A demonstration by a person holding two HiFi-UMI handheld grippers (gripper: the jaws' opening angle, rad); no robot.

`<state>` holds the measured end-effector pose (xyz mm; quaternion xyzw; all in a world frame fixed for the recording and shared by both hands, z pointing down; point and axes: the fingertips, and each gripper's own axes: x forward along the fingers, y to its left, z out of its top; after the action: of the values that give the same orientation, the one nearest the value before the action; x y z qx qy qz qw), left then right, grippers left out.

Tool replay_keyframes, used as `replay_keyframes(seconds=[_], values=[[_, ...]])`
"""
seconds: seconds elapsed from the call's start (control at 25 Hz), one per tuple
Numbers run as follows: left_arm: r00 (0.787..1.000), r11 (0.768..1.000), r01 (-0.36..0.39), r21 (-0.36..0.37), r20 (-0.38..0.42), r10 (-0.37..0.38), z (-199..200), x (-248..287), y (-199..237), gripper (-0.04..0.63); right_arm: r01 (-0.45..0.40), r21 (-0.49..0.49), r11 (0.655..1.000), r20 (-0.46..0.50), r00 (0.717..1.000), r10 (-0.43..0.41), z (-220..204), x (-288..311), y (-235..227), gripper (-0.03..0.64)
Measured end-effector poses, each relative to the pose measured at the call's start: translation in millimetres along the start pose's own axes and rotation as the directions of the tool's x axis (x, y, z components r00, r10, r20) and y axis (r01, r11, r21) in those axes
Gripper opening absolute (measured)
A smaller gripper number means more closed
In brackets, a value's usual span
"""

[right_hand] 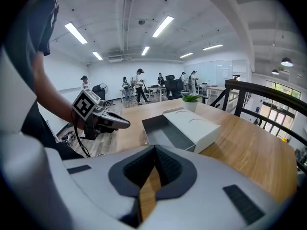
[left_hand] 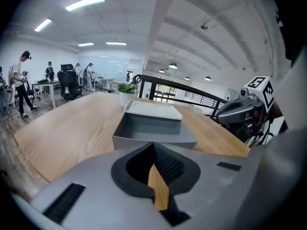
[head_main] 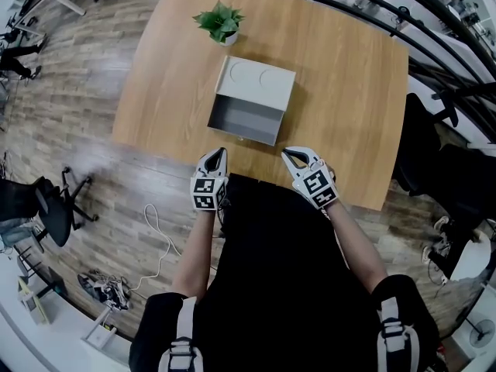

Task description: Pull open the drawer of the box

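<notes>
Drawer (head_main: 246, 120) stands pulled well out of box (head_main: 257, 78) on worktop (head_main: 349, 91); task appears complete. Left tongs (head_main: 220, 153) and right tongs (head_main: 289, 153) are pressed together, empty, clear of it.

An open-plan office: a wooden bench (head_main: 349, 91) on a wood-look floor (head_main: 85, 91), black swivel chairs (head_main: 50, 201), strip lights (left_hand: 85, 2) on a white ceiling, people (right_hand: 139, 85) standing among desks (left_hand: 48, 84) at the back, and a black railing (right_hand: 244, 86) alongside.
</notes>
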<state>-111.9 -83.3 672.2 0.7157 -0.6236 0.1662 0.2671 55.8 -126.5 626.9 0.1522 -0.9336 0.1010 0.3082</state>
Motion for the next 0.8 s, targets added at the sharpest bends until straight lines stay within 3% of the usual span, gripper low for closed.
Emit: replay_keyframes(seconds=[0.36,0.8], values=[[0.997,1.0,-0.02,-0.006,0.077,0.02,31,-16,-3,0.023,0.002,-0.004,1.0,0.053,0.999,-0.002,16,-5,-7,0.025],[0.995,0.999,-0.032,0.009,0.091,0.031,46,-36,-1,0.023,0.01,-0.012,1.0,0.066,0.998,-0.01,29,-14,-9,0.025]])
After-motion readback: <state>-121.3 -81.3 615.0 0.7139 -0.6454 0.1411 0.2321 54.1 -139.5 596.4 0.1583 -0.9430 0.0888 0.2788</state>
